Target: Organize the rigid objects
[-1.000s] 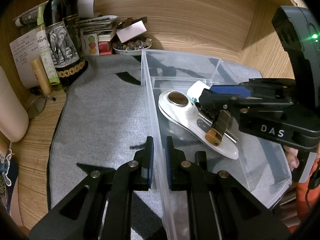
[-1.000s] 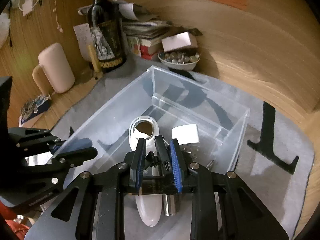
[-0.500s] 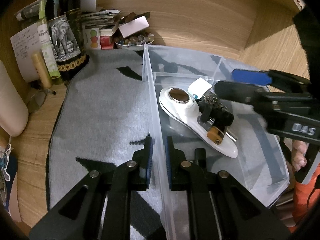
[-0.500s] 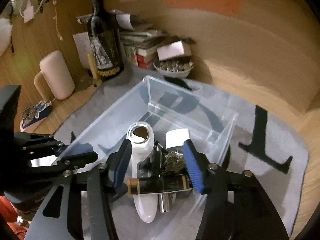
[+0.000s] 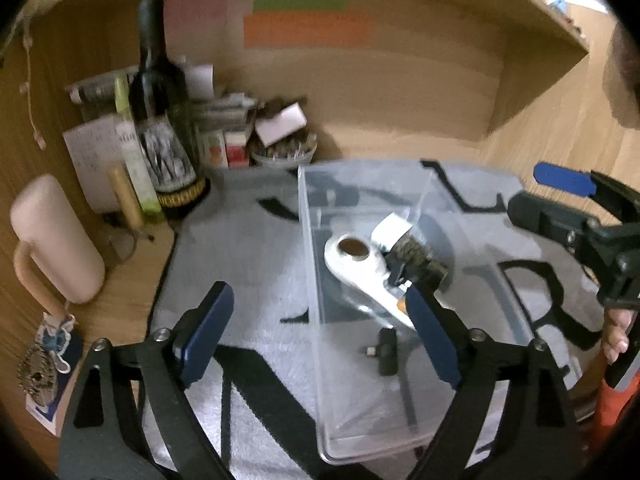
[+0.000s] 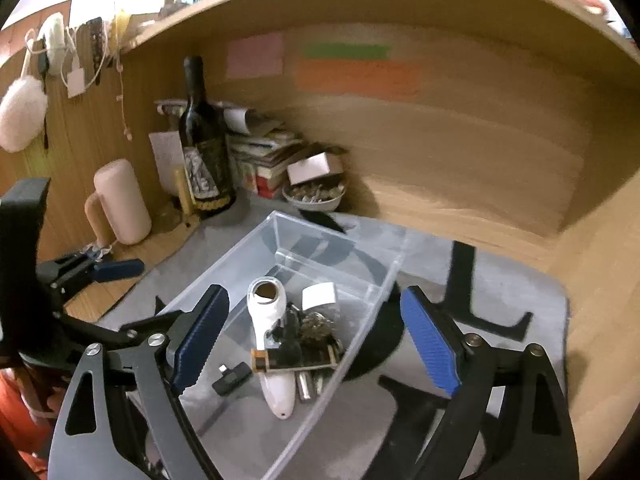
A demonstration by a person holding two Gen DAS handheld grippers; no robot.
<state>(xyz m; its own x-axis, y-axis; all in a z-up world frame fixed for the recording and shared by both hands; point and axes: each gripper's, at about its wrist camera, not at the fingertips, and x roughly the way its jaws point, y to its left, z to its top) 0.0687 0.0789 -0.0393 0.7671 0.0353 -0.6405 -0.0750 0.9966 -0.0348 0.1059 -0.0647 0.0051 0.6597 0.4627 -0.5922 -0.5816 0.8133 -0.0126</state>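
Observation:
A clear plastic bin (image 5: 320,368) (image 6: 360,344) sits on a grey mat. Inside lie a white handheld device (image 5: 356,276) (image 6: 272,344), a black and gold stick (image 6: 296,358), a bunch of keys (image 6: 318,328), a white card (image 6: 319,295) and a small black adapter (image 5: 387,350) (image 6: 232,378). My left gripper (image 5: 320,332) is open and empty, raised above the bin's near wall. My right gripper (image 6: 314,344) is open and empty, raised above the bin; it also shows at the right of the left wrist view (image 5: 568,200).
A dark wine bottle (image 5: 164,120) (image 6: 204,144), a pink mug (image 5: 52,240) (image 6: 120,204), stacked books and papers (image 6: 264,152) and a bowl of small items (image 5: 284,154) (image 6: 314,194) stand along the wooden back wall. A wooden side wall rises on the right.
The right gripper opened, left the black and gold stick on the white device and pulled back. The left gripper let go of the bin wall, opened wide and lifted away.

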